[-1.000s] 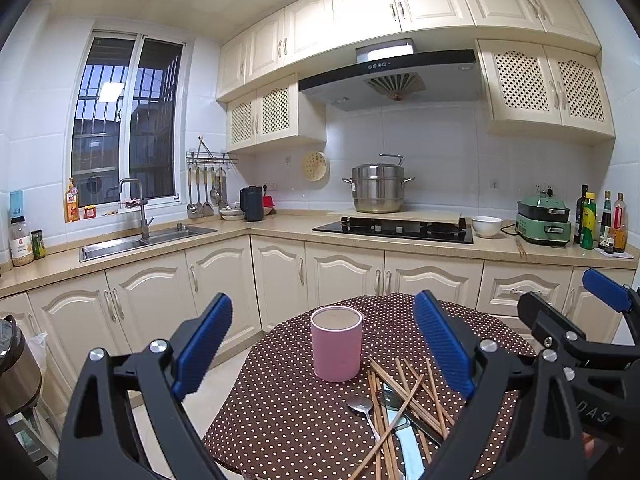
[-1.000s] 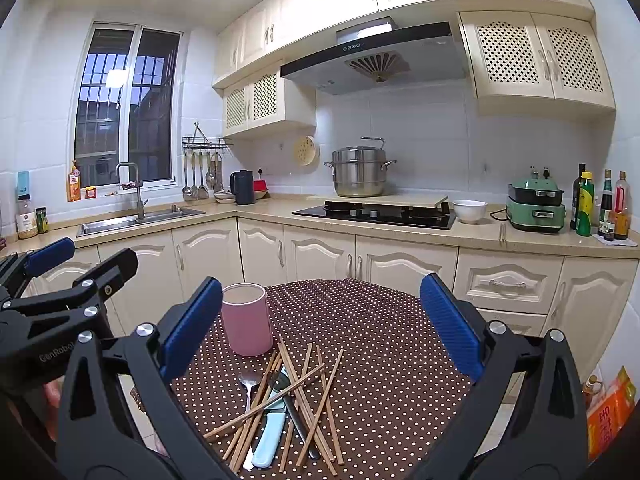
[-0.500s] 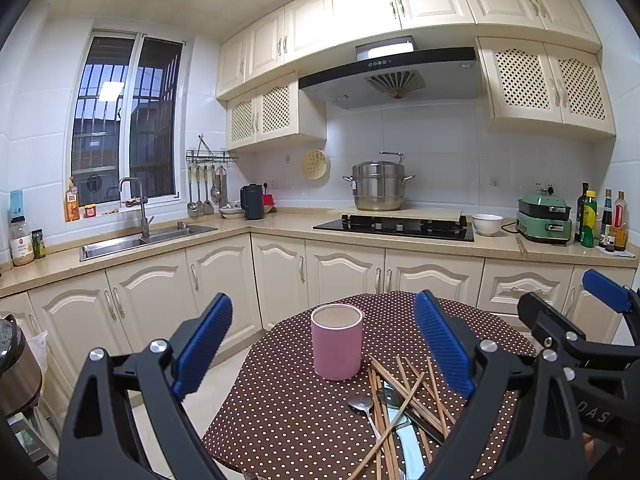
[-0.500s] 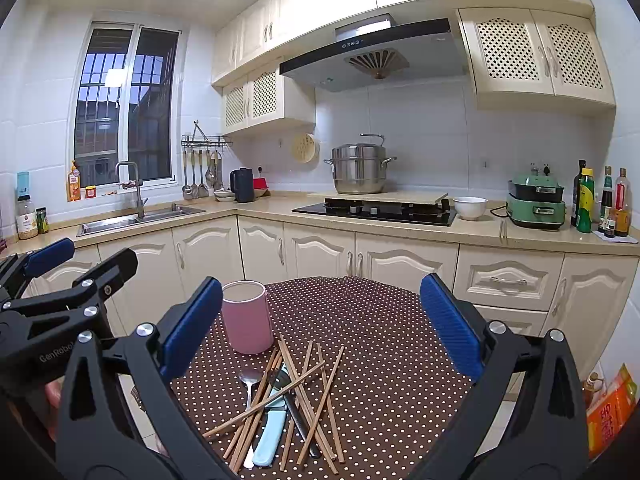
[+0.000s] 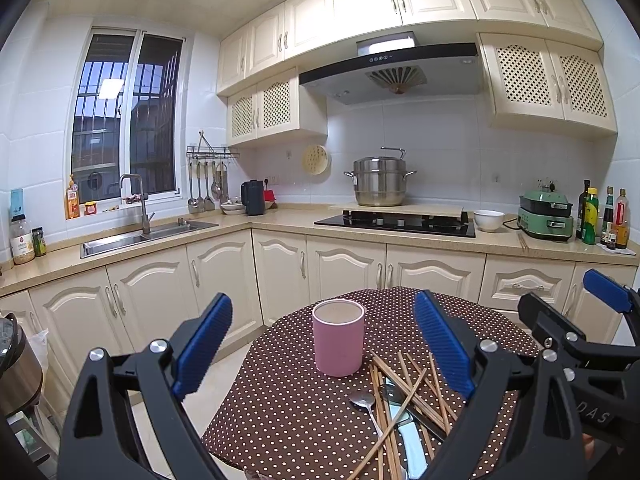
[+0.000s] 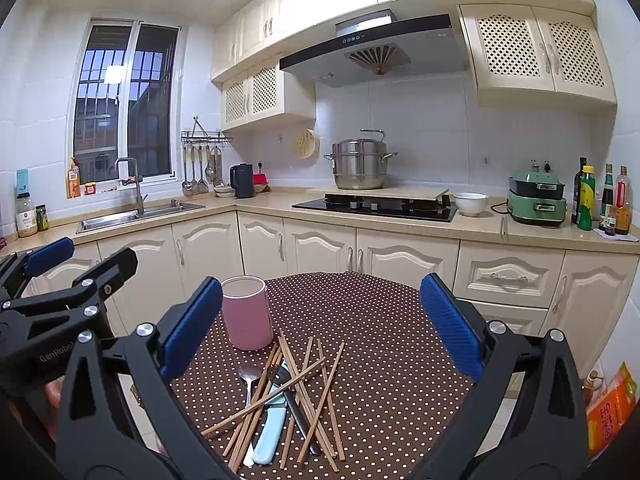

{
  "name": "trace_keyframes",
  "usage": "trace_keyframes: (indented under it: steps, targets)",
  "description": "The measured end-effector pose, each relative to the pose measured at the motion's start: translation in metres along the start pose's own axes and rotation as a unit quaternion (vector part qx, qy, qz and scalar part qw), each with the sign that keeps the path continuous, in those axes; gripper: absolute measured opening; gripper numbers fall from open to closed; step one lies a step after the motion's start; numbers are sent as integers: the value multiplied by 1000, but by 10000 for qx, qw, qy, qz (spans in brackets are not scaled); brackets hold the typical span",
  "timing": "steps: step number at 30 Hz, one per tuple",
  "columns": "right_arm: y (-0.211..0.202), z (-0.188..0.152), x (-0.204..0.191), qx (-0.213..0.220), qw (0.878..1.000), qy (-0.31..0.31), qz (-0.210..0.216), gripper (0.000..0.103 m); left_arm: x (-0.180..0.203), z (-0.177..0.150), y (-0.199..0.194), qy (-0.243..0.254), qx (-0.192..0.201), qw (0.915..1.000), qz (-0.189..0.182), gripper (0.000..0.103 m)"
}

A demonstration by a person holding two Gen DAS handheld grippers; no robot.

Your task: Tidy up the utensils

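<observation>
Both tongs hover above a round surface (image 6: pixel 392 344) covered in a brown cloth with pale dots. The left tongs (image 5: pixel 320 350) are spread wide with nothing between their blue pads, and the right tongs (image 6: pixel 320 330) are equally wide apart and empty. A pink cup (image 5: pixel 338 337) stands upright toward the far left part of the surface, its open mouth facing up. Just in front of the cup, to its right, lies a loose heap of wooden chopsticks (image 6: pixel 304 392), crossing one another at several angles. Mixed into the heap are a metal spoon (image 6: pixel 249 376), a knife with a pale blue handle (image 6: pixel 271 428) and a dark-handled utensil (image 6: pixel 298 412) lying under some of the sticks. The nearest sticks end close to the cup's base; whether they touch it cannot be told.
</observation>
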State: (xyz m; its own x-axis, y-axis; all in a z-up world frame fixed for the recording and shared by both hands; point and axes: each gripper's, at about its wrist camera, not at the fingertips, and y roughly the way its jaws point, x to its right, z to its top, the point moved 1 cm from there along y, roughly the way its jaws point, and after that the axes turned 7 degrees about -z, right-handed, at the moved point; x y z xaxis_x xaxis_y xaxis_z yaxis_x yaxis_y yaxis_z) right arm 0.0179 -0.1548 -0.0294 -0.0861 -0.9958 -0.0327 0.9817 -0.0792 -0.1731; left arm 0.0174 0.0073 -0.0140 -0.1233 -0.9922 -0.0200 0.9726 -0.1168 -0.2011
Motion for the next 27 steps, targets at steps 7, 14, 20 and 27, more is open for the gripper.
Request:
trace_keyframes:
  steps: [7, 14, 20, 27]
  targets:
    - [4, -1, 0, -94, 10000, -6, 14, 97, -1, -1, 2, 12, -75, 10000, 11, 91]
    - [12, -5, -1, -243, 9997, 1, 36, 97, -1, -3, 10, 19, -202, 9998, 38, 91]
    - [19, -10, -2, -403, 9992, 27, 49, 97, -3, -7, 18, 19, -337, 9994, 50, 91]
    - [34, -19, -2, -689, 9976, 32, 108, 97, -6, -16, 37, -28, -622, 9981, 17, 91]
